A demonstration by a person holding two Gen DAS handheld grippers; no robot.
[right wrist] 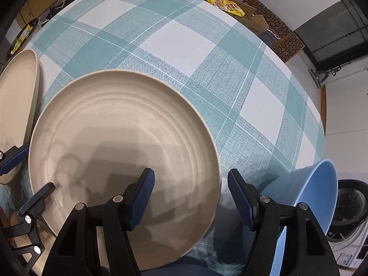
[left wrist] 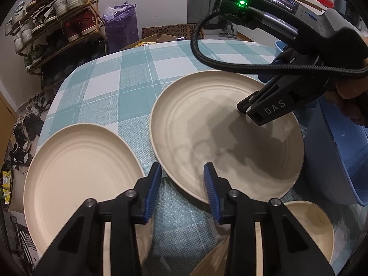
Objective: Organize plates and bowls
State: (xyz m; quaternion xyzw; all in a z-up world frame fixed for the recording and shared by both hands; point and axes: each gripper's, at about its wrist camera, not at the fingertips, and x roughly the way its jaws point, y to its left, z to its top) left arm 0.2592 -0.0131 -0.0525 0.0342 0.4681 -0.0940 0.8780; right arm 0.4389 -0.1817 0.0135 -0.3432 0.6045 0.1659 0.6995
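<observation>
Right wrist: open right tool [right wrist: 191, 197] astride beige plate [right wrist: 124, 138] rim.

blue bowl [right wrist: 306, 195] partly behind gripper arm, left plate [right wrist: 16, 105] cropped at frame edge

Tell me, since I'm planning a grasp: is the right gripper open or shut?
Open. The right gripper shows a wide gap between its blue pads, which straddle the near rim of the beige plate without closing on it.
</observation>
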